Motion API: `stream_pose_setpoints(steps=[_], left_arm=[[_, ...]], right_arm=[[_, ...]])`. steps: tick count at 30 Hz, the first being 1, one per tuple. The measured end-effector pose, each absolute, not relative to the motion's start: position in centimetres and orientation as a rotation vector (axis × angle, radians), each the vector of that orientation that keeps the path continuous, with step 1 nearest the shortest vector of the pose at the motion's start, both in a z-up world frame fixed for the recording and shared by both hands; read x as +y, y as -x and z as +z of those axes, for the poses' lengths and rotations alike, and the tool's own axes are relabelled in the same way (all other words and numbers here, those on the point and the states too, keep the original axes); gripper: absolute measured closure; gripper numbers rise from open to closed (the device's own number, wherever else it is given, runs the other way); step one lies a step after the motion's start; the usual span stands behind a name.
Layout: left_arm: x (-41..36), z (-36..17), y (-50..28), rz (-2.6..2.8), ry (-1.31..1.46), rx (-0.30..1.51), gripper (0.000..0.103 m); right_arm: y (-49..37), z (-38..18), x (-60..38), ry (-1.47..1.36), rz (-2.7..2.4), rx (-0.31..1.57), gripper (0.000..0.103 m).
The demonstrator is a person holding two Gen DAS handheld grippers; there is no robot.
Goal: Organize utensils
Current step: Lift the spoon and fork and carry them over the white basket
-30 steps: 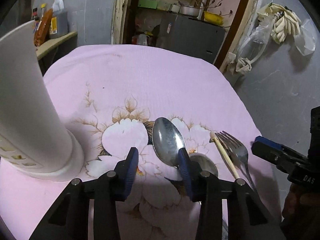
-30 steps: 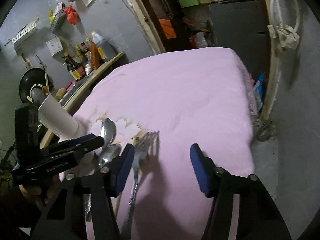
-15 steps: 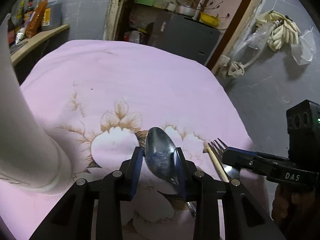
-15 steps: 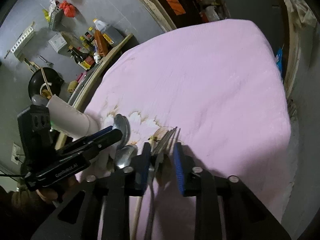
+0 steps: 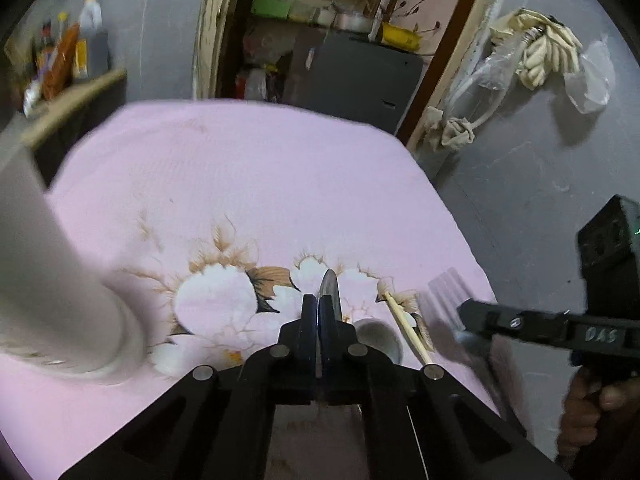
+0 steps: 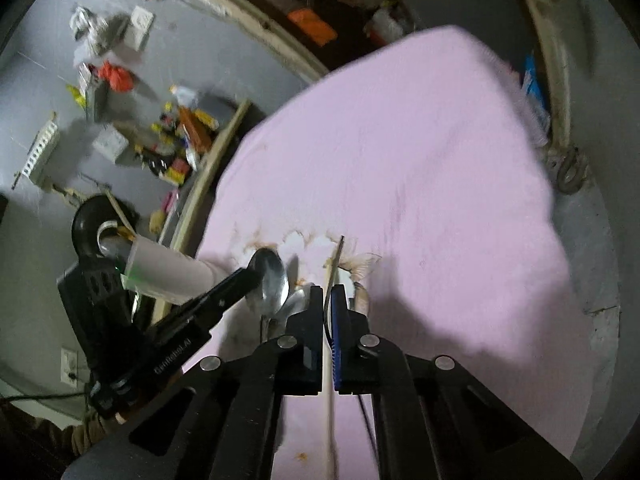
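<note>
My left gripper [image 5: 319,312] is shut on a steel spoon [image 5: 330,290], held edge-on above the pink floral cloth [image 5: 248,184]; its bowl shows in the right wrist view [image 6: 271,280]. My right gripper [image 6: 327,300] is shut on a fork [image 6: 336,260], seen edge-on, lifted off the cloth; the fork is blurred in the left wrist view [image 5: 446,286]. A second spoon [image 5: 378,338] and a wooden chopstick [image 5: 406,326] lie on the cloth between the grippers. A tall white utensil holder [image 5: 52,288] stands at the left.
A shelf with bottles [image 5: 68,64] is beyond the table's left edge. A doorway with a grey cabinet [image 5: 352,76] lies behind the table. The table's right edge [image 5: 472,256] drops to a grey floor. The holder also shows in the right wrist view [image 6: 168,270].
Both grippers closed fully from open: the left on the spoon, the right on the fork. Both utensils have been lifted and turned edge-on.
</note>
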State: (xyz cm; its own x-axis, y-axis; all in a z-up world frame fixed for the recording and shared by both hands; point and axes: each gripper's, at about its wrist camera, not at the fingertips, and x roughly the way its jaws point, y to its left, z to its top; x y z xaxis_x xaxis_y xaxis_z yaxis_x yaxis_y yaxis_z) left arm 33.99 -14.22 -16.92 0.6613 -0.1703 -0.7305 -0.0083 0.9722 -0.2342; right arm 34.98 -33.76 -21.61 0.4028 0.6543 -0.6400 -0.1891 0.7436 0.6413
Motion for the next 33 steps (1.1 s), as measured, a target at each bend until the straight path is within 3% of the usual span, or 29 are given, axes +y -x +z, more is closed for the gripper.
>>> stream_pose_setpoints(steps=[20, 33], left_arm=[[-10.6, -5.9, -26.3, 0.012, 0.142, 0.587, 0.101], [-0.7, 1.4, -22.5, 0.075, 0.146, 0.449, 0.101]], right_arm=[[-26.1, -11.3, -33.7, -0.563, 0.342, 0.668, 0.100], [-26.8, -5.4, -25.3, -0.639, 0.502, 0.492, 0.100]])
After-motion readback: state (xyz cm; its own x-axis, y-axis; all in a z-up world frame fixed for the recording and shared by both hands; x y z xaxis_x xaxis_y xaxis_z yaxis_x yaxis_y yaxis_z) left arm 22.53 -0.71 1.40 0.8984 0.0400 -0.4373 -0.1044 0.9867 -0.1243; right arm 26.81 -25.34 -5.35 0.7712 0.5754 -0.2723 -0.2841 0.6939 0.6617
